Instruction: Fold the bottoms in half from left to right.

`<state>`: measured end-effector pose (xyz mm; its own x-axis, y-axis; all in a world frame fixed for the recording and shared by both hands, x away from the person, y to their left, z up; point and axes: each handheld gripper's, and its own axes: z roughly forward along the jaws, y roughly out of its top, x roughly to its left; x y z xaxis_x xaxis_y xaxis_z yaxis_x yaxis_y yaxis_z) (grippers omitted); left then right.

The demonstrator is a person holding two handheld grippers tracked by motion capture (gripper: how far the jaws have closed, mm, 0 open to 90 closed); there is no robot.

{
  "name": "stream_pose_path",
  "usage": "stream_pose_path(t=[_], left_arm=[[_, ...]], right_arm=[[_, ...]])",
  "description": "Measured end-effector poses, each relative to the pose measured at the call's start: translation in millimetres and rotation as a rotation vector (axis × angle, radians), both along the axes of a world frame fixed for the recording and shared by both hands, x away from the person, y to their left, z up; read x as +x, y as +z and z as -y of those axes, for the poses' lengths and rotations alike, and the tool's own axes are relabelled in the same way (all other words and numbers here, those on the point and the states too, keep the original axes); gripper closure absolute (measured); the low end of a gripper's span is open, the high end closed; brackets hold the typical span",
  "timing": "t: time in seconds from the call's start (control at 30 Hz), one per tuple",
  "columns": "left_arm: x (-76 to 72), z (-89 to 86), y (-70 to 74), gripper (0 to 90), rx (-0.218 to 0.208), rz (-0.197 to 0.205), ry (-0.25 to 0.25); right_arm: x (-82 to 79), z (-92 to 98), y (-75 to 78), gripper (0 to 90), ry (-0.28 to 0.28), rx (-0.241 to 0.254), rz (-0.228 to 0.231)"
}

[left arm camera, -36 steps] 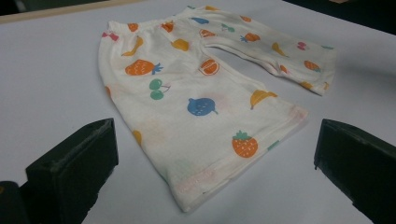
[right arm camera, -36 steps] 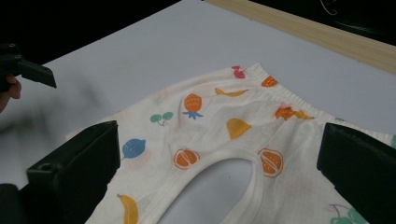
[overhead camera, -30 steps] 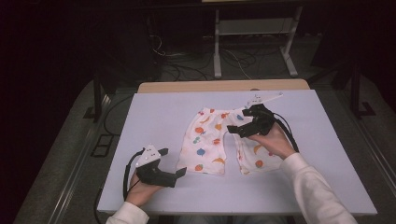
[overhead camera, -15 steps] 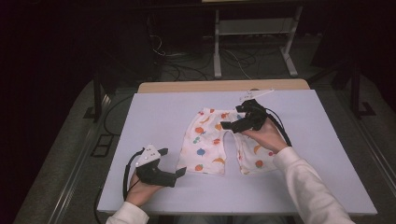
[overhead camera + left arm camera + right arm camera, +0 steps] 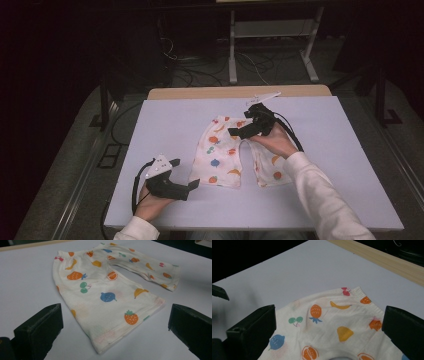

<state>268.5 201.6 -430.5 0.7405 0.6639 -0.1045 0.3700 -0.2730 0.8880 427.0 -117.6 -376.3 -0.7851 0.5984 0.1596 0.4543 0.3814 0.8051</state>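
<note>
A small pair of white shorts (image 5: 222, 155) printed with coloured fruit lies flat on the pale table, waistband toward the far side and legs toward me. My right gripper (image 5: 235, 131) hovers over the upper middle of the shorts (image 5: 332, 325), jaws wide apart with nothing between them. My left gripper (image 5: 194, 184) rests near the front left of the table, just short of the hem of the left leg (image 5: 125, 322), also open and empty.
The pale table top (image 5: 170, 130) has a wooden strip (image 5: 200, 93) along its far edge. Beyond it stand a dark floor, cables and a white metal stand (image 5: 232, 50). Bare table surrounds the shorts on both sides.
My right gripper has moved leftward and a little farther away across the shorts, from the right leg to the waist area. The left gripper has stayed put.
</note>
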Motion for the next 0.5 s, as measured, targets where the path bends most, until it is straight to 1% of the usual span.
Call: stream_pose_path(t=[0.03, 0.07, 0.1, 0.13, 0.17, 0.2, 0.27, 0.3, 0.5], left_arm=[[0.0, -0.2, 0.3, 0.0, 0.000, 0.003, 0.000], [0.0, -0.4, 0.5, 0.0, -0.003, 0.003, 0.001], [0.1, -0.6, 0.5, 0.0, -0.006, 0.003, 0.004], [0.1, -1.0, 0.7, 0.0, -0.007, 0.001, 0.007], [0.1, -1.2, 0.7, 0.0, -0.009, 0.001, 0.008], [0.0, -1.3, 0.9, 0.0, -0.012, 0.002, 0.011], [0.0, -1.5, 1.1, 0.0, -0.013, 0.003, 0.012], [0.0, -1.5, 1.1, 0.0, -0.013, 0.003, 0.012], [0.4, -1.4, 1.0, 0.0, -0.013, 0.003, 0.014]], right_arm=[[0.0, 0.0, 0.0, 0.0, 0.000, 0.000, 0.000], [3.7, -2.0, 0.8, 0.0, -0.001, 0.000, -0.001], [3.7, -2.0, 0.8, 0.0, -0.001, 0.000, -0.001], [8.3, -3.4, 2.2, 0.0, -0.002, 0.005, -0.001], [8.3, -3.4, 2.2, 0.0, -0.002, 0.005, -0.001], [11.0, -5.2, 3.6, 0.0, -0.006, 0.013, -0.009], [12.6, -6.1, 4.0, 0.0, -0.008, 0.015, -0.006], [15.9, -8.1, 4.4, 0.0, -0.009, 0.016, -0.005], [24.7, -16.4, 2.8, 0.0, -0.013, 0.005, -0.013]])
